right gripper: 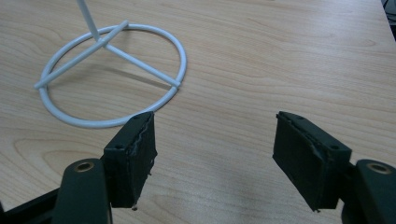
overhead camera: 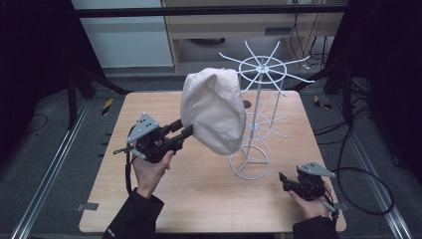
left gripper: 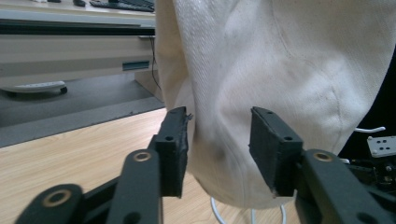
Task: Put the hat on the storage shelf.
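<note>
**Left gripper view: claw at the hat, jaws apart**

Left gripper view: left claw [left gripper: 219, 149] has its jaws spread w/ a gap between them; cream cloth hat [left gripper: 280, 84] hangs right in front, its lower edge dipping between the pads. Left pad looks just at the cloth, right pad a bit off it; can't tell if either truly touches. Not clamped. Below the hat, a bit of white wire ring shows over the wooden surface [left gripper: 70, 163].

High view: left claw [overhead camera: 185, 130] is held up off the surface [overhead camera: 199, 194] by the person's left hand [overhead camera: 149, 169], jaws aimed rightward at the hat's [overhead camera: 214, 112] lower left side. Hat sits draped over the left side of a white wire rack [overhead camera: 259, 99], covering some of the upper spokes; crown up, bottom hanging down toward the lower spoke tier. Rack stands upright on its ring base, right of centre on the surface.

Right gripper view: right claw [right gripper: 215, 158] wide open, nothing between the pads, bare wood under it. Rack's ring base [right gripper: 112, 74] w/ its cross struts lies just beyond the left pad, near but apart.

High view again: right claw [overhead camera: 283, 179] low at the surface's near right corner, in the right hand [overhead camera: 311, 199], jaws facing left toward the rack base. Cable [overhead camera: 368, 184] loops off to the floor at right. Dark sleeves enter from the bottom edge.
</note>
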Tool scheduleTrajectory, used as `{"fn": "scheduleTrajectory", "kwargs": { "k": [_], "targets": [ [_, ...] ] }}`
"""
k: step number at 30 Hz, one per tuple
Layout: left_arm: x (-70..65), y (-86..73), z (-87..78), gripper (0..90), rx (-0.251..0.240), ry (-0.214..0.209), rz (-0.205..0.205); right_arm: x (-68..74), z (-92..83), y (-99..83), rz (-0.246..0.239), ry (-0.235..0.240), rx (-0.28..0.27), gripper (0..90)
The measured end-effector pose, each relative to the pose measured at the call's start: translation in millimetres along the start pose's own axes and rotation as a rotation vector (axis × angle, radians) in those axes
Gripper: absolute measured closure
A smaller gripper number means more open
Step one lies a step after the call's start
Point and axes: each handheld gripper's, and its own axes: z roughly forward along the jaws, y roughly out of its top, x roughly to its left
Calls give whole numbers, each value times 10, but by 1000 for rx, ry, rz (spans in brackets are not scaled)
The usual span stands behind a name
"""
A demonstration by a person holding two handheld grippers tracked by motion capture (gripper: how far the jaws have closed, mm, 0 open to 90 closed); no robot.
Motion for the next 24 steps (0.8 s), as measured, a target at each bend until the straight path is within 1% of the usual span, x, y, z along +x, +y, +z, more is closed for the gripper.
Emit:
{"fn": "scheduleTrajectory", "kwargs": {
  "k": [1, 2, 5, 9, 13, 15, 16, 17, 18, 20, 21, 22, 24],
  "targets": [
    [21, -10, -44, 537, -1, 9, -4, 0, 1, 1, -2, -1, -1, 299],
    [21, -10, -44, 527, -1, 9, -4, 0, 1, 1, -2, -1, -1, 299],
    [61, -26, -124, 502, 5, 31, 4, 1, 2, 0, -2, -2, -2, 297],
    [112, -56, -222, 482, 6, 59, 6, 0, 1, -2, -1, -3, -1, 296],
    [181, -115, -324, 443, 24, 93, 18, 1, -2, -4, 8, -1, -1, 294],
    [225, -162, -376, 420, 33, 113, 24, -3, -2, -4, 5, -2, -2, 292],
    [271, -219, -426, 404, 46, 137, 27, -4, -2, -6, 5, -3, -2, 289],
    [271, -219, -426, 398, 46, 137, 27, 0, -1, -7, 8, -2, -2, 288],
    [298, -250, -450, 398, 52, 148, 28, 0, -1, -7, 8, -2, -2, 288],
    [354, -320, -494, 383, 64, 166, 21, -3, 1, -8, 3, -4, -2, 283],
    [414, -398, -526, 372, 74, 188, 13, -1, 2, -9, 4, -3, -2, 278],
    [414, -398, -526, 366, 74, 188, 13, -2, 3, -10, 4, -3, -2, 276],
    [471, -481, -549, 361, 99, 210, 14, 0, 2, -10, 7, 0, -1, 273]
  ]
}}
